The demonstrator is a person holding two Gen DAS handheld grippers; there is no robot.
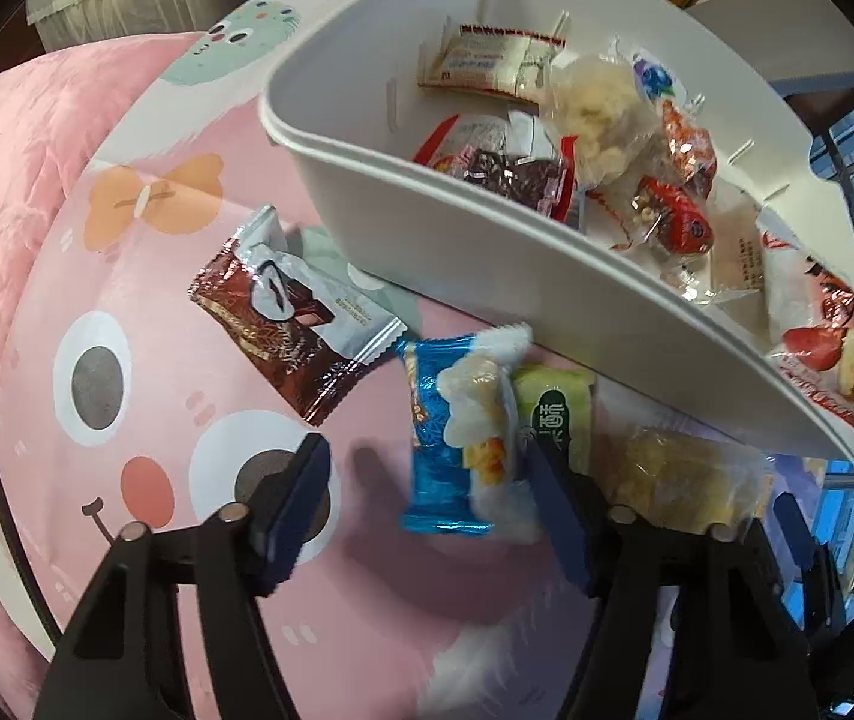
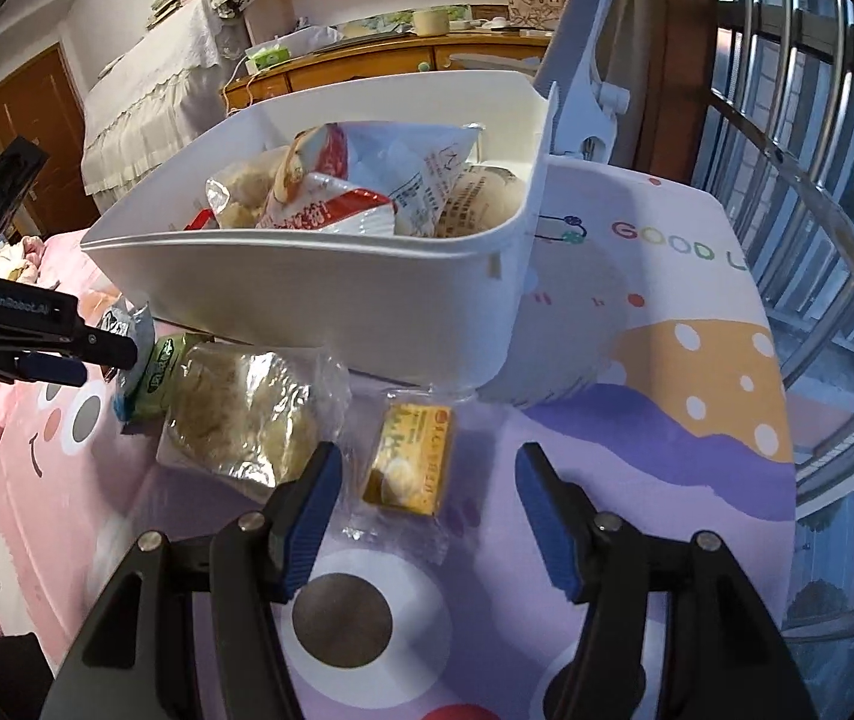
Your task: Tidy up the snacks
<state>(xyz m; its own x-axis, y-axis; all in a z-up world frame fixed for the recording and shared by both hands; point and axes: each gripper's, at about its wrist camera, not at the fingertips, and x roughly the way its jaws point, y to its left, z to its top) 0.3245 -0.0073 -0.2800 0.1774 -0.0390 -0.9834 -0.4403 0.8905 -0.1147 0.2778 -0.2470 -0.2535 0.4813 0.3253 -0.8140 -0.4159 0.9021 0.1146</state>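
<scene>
**Snack lot on cartoon-print bedspread, two claws in attendance**

Item 1: left gripper (image 1: 433, 516), pointing down at the bedspread (image 1: 145, 300). Its jaws are standing partly apart. A blue-foil snack packet (image 1: 457, 438) is lying between them, hard against the right-hand pad, while the left-hand pad is standing clear of it with bare fabric between; nothing is being pinched.

Item 2: brown chocolate wafer packet (image 1: 289, 318), lying flat ahead of the left-hand finger, apart from it.

Item 3: green packet (image 1: 556, 414), lying just beyond the right-hand finger, touching the blue-foil one. A clear bag of pale yellow pastry (image 1: 679, 474) is sitting further out on that side.

Item 4: white bin (image 1: 487, 276), standing ahead of both claws and already holding a mixed heap of wrapped snacks (red, clear and white wrappers).

Item 5: right gripper (image 2: 427, 504), angling down, jaws standing half apart and gripping nothing. A small yellow cake in clear wrap (image 2: 409, 462) is lying on the bedspread between the fingertips, touching neither pad. The clear pastry bag is resting just outside its left-hand finger, whether touching I cannot tell.
</scene>
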